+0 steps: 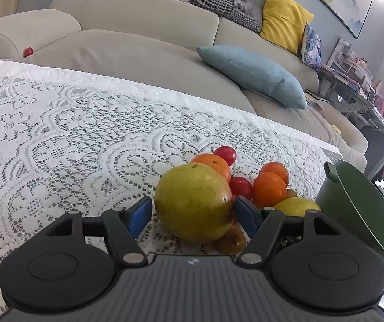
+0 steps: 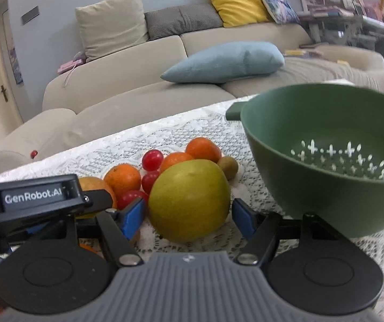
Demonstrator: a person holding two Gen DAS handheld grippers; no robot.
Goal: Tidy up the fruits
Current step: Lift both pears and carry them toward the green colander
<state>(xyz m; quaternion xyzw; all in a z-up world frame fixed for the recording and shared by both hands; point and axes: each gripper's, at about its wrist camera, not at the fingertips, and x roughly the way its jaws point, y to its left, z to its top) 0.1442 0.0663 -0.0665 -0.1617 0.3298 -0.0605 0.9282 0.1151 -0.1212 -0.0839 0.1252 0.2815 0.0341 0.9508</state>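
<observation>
Two pairs of tongs face the fruit pile on the lace-covered worktop (image 1: 57, 139), both released: the left tongs (image 1: 192, 212) straddle one big yellow-green fruit (image 1: 193, 204) without clearly pressing it. The right tongs (image 2: 187, 216) straddle another yellow-green fruit (image 2: 189, 198), pads apart from its skin. This second fruit lies straight ahead, just left of the green colander (image 2: 323, 161), so the right hand seems better placed to carry it there.

Fruits (image 2: 165, 177) heaped left of the colander (image 2: 326, 187) (on the tablecloth (image 1: 71, 134))

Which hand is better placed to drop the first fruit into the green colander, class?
Probably right. The right gripper straddles a yellow-green fruit, jaws open, and the green colander stands right beside it; the left gripper sits farther from it.
</observation>
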